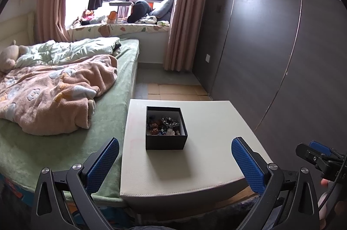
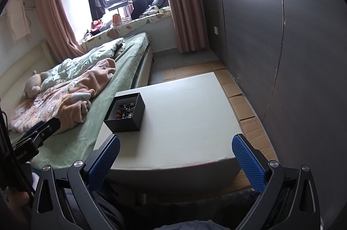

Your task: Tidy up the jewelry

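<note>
A small black open box [image 1: 166,138] stands on a cream square stool [image 1: 206,156]. Mixed jewelry [image 1: 163,124] lies inside it: beads, orange pieces, silver pieces. My left gripper [image 1: 175,156] is open and empty, hovering at the stool's near edge, short of the box. In the right wrist view the box [image 2: 125,119] sits at the stool's [image 2: 184,121] left side, jewelry [image 2: 125,110] visible inside. My right gripper [image 2: 175,156] is open and empty above the stool's near edge, to the right of the box. Each gripper shows at the other view's edge.
A bed [image 1: 65,121] with a green sheet and a pink blanket [image 1: 54,89] touches the stool's left side. A dark wardrobe wall [image 1: 282,56] runs along the right. Cardboard sheets [image 2: 238,95] lie on the floor beyond the stool. A cluttered window seat [image 1: 121,21] is far behind.
</note>
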A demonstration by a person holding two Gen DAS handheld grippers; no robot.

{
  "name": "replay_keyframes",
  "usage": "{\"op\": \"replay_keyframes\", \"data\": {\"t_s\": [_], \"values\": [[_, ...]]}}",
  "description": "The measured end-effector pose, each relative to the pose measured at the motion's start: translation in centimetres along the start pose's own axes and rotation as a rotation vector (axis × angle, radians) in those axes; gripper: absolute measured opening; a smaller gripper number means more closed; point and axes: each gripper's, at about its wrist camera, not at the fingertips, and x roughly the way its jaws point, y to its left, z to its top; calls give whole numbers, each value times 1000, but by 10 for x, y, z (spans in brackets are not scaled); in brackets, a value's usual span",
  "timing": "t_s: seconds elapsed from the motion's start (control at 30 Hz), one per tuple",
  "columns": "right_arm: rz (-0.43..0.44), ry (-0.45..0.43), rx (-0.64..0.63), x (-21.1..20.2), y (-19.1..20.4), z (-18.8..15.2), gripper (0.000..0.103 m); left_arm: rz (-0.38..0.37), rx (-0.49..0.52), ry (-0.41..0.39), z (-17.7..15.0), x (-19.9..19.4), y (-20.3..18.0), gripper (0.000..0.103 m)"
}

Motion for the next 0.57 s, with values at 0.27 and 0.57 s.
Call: {"op": "replay_keyframes", "data": {"t_s": [0.27, 0.57], "values": [[1, 6, 6, 0, -1, 1, 103, 4, 7, -3, 0, -1, -1, 103], [17, 11, 36, -3, -2, -1, 103, 1, -9, 1, 0, 0, -1, 103]]}}
